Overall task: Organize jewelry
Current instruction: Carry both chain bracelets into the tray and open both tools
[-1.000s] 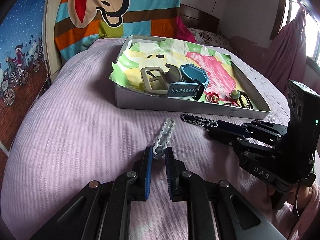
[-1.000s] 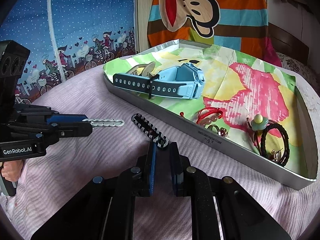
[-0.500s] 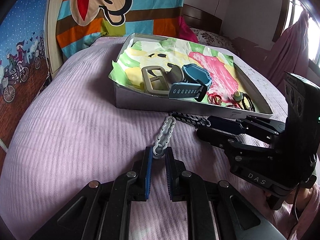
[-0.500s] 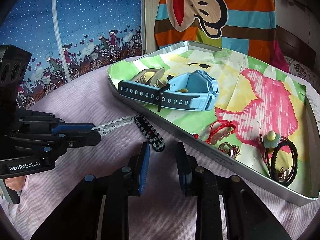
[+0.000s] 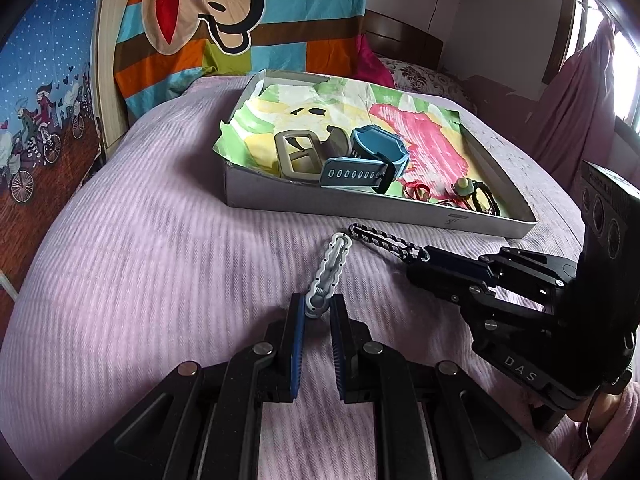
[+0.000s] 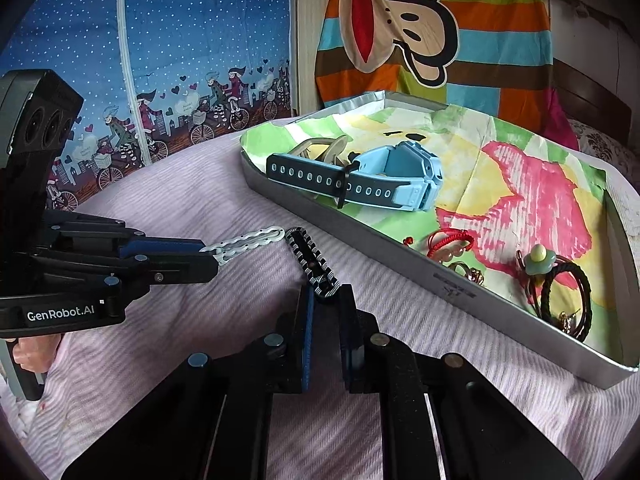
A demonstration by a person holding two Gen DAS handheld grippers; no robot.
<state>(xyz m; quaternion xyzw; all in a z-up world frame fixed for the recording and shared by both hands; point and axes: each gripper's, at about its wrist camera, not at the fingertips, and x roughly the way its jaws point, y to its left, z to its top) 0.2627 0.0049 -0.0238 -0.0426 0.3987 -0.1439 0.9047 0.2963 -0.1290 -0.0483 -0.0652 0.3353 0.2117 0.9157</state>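
Note:
A white chain bracelet (image 5: 330, 268) lies on the purple bedspread with its near end between the fingers of my left gripper (image 5: 318, 312), which stand slightly apart around it. It also shows in the right wrist view (image 6: 248, 240). A black-and-white chain bracelet (image 6: 310, 262) has its near end between the parted fingers of my right gripper (image 6: 326, 304); it also shows in the left wrist view (image 5: 384, 242). Both bracelets rest on the bed just in front of the grey tray (image 5: 320, 204).
The tray (image 6: 400, 256), lined with coloured paper, holds a blue watch (image 6: 360, 180), a beige watch band (image 5: 300, 156), red bracelets (image 6: 450, 240), rings and a black hair tie (image 6: 564, 296). A monkey-print blanket (image 5: 224, 12) hangs behind the bed.
Both grippers moved forward toward the tray, sliding the two bracelets along the bed. The jaws of each have opened a little around the bracelet ends.

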